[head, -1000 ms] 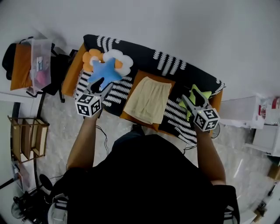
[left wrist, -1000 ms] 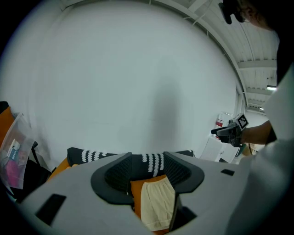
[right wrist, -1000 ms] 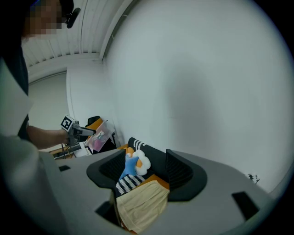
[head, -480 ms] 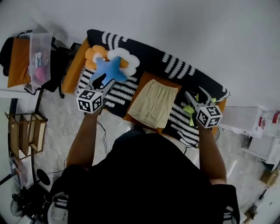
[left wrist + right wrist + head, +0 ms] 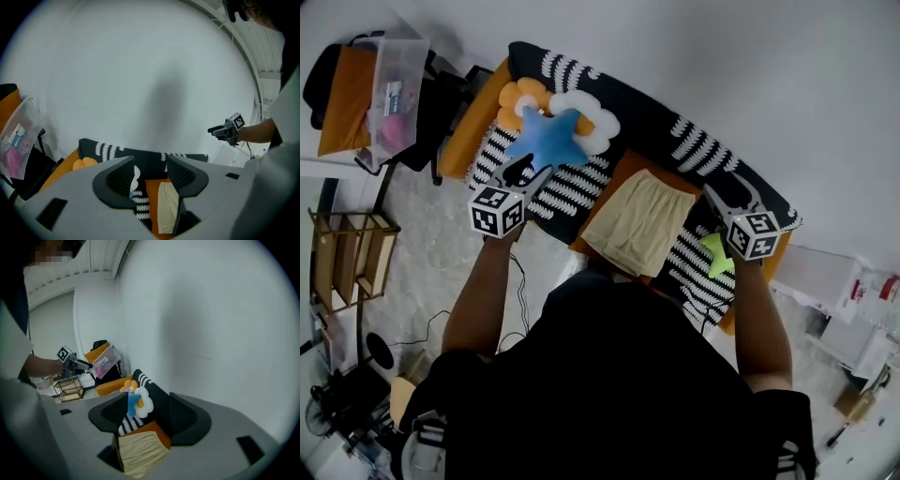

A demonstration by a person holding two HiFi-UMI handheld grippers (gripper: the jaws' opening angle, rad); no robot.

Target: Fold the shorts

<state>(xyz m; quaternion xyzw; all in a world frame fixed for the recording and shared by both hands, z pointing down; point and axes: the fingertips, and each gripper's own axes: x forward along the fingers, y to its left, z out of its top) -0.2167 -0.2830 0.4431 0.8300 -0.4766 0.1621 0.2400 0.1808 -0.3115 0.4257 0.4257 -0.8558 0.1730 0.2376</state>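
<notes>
- the left gripper [image 5: 528,174] and the right gripper [image 5: 724,195] are both released, jaws apart, nothing between them.
- the shorts [image 5: 639,222] lie flat on an orange cushion [image 5: 621,173], between the two grippers and below them.
- their long axis runs away from the person; the right gripper seems nearer.

Shorts [image 5: 635,221] on the sofa [image 5: 642,110]; left cushion [image 5: 551,141], right cushion [image 5: 715,255] either side

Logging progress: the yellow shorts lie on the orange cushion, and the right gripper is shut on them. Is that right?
Not quite. The shorts do lie on the orange cushion, but the right gripper is open and holding nothing, as the right gripper view shows.
</notes>
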